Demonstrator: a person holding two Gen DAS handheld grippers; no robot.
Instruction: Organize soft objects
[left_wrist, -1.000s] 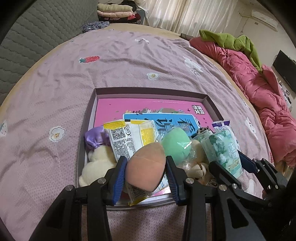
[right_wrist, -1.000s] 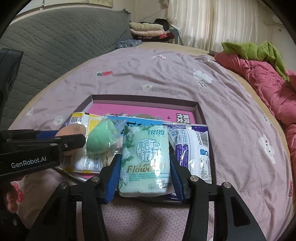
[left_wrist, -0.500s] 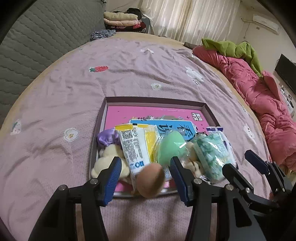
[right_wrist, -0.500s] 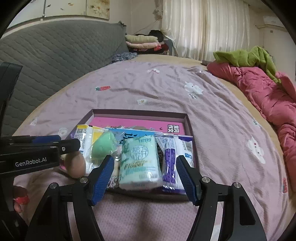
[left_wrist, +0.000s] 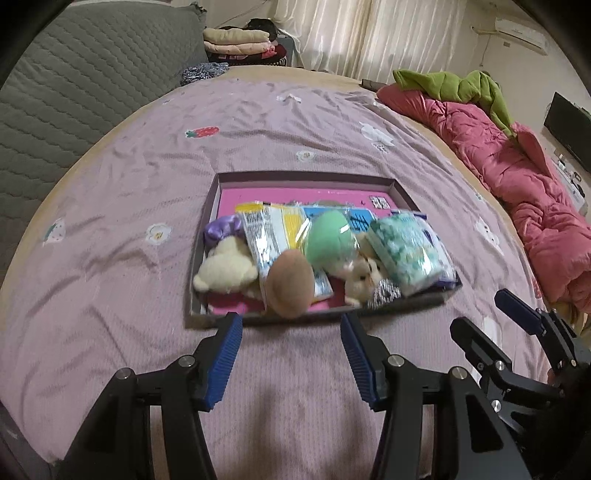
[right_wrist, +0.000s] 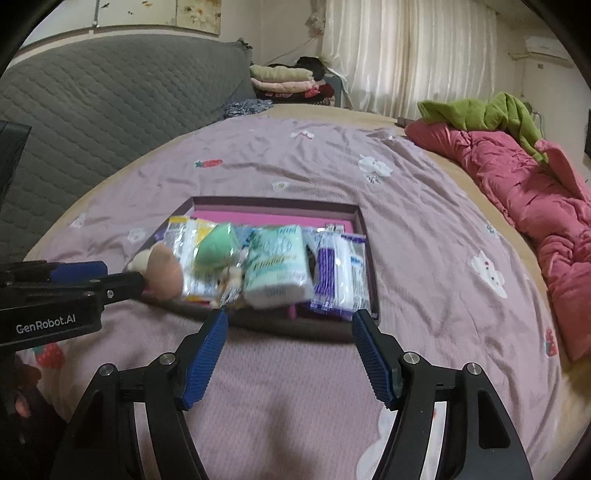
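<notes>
A shallow purple box (left_wrist: 210, 206) (right_wrist: 364, 236) lies on the bed, filled with soft things. A peach sponge egg (left_wrist: 290, 282) (right_wrist: 166, 273) rests at its near edge, beside a green sponge egg (left_wrist: 330, 236) (right_wrist: 216, 245), a cream plush (left_wrist: 225, 267), wet-wipe packets (left_wrist: 264, 240) and a mint tissue pack (left_wrist: 408, 251) (right_wrist: 275, 266). A purple-striped packet (right_wrist: 338, 273) lies at the right. My left gripper (left_wrist: 291, 350) is open and empty, just short of the box. My right gripper (right_wrist: 290, 350) is open and empty, also short of the box.
The bed has a mauve patterned sheet (left_wrist: 147, 184). A pink quilt (left_wrist: 517, 177) and a green garment (left_wrist: 454, 85) lie along the right side. A grey quilted headboard (right_wrist: 92, 96) stands at the left. Folded clothes (right_wrist: 284, 79) are stacked at the back.
Both grippers opened and drew back from the box. The left let go of the peach sponge egg; the right let go of the mint tissue pack. Both things now rest in the box.
</notes>
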